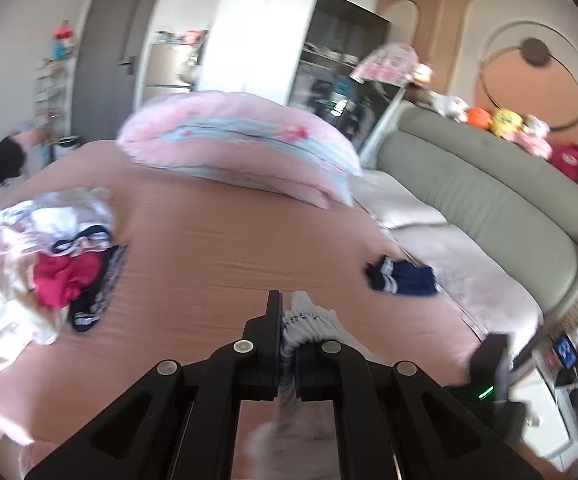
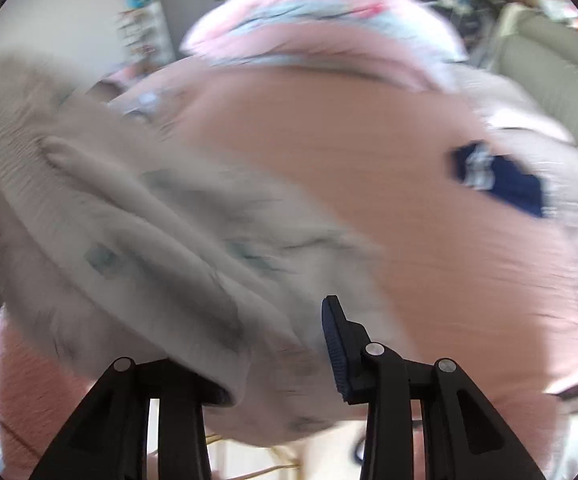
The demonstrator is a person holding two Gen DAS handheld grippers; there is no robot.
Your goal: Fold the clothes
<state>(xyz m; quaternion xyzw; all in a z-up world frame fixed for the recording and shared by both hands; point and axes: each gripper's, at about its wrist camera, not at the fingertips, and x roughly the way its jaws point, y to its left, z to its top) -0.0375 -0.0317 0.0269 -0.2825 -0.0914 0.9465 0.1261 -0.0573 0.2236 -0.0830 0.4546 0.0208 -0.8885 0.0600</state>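
Note:
My left gripper (image 1: 287, 320) is shut on a bunched edge of a pale grey printed garment (image 1: 313, 320), held above the pink bed sheet (image 1: 217, 248). In the right wrist view the same grey garment (image 2: 149, 208) hangs blurred across the left and middle. It drapes over the left finger of my right gripper (image 2: 273, 340). That gripper's jaws stand apart, and the blue pad of the right finger (image 2: 337, 344) shows bare. Folded navy shorts with white stripes (image 1: 403, 280) (image 2: 505, 184) lie on the sheet to the right.
A pile of unfolded clothes (image 1: 49, 264), white, magenta and dark, lies at the left of the bed. A rolled pink duvet (image 1: 241, 140) lies across the far end. The grey padded headboard (image 1: 489, 192) runs along the right, with a white nightstand (image 1: 545, 412) below it.

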